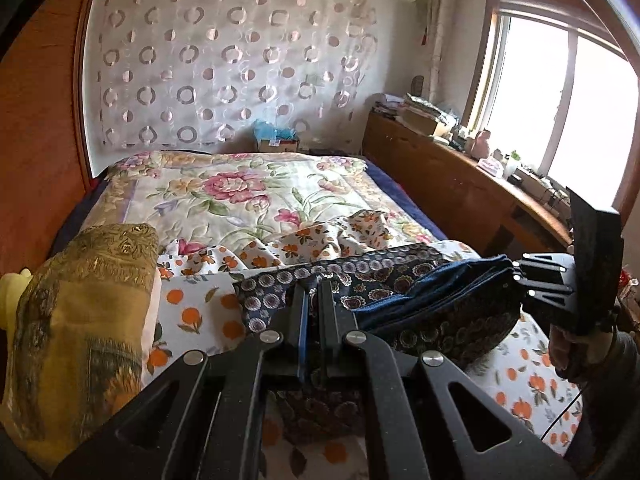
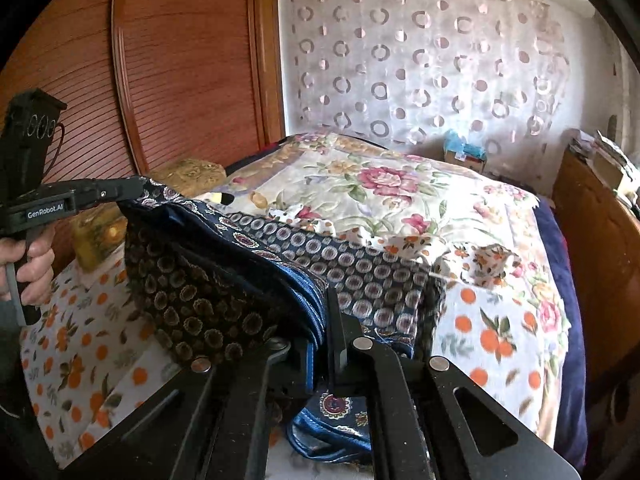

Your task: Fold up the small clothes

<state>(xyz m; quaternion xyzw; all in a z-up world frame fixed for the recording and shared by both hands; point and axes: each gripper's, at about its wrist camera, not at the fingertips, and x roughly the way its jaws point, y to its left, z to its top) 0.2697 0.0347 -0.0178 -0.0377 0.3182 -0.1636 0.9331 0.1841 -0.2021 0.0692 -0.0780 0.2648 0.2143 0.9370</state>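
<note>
Holding the navy patterned garment (image 1: 420, 292) lifted above the orange-print sheet (image 1: 200, 312), each gripper pinches one end of its blue-edged hem. Left gripper (image 1: 314, 300): jaws pressed together on the cloth. Right gripper (image 2: 326, 320): jaws likewise clamped on the hem, with blue piping bunched below them.

Judgement on the step: keep both pinches level and the hem taut between them, then lay the garment down flat on the sheet so the layers stack without a twist; slack in the middle would likely let it crease.

Appearance: dark blue fabric with ringed medallions, thin and limp, hanging in a doubled pouch between the grippers. Beyond the sheet lies the floral quilt (image 1: 240, 192); left of the sheet, an olive-gold pillow (image 1: 80, 312).
</note>
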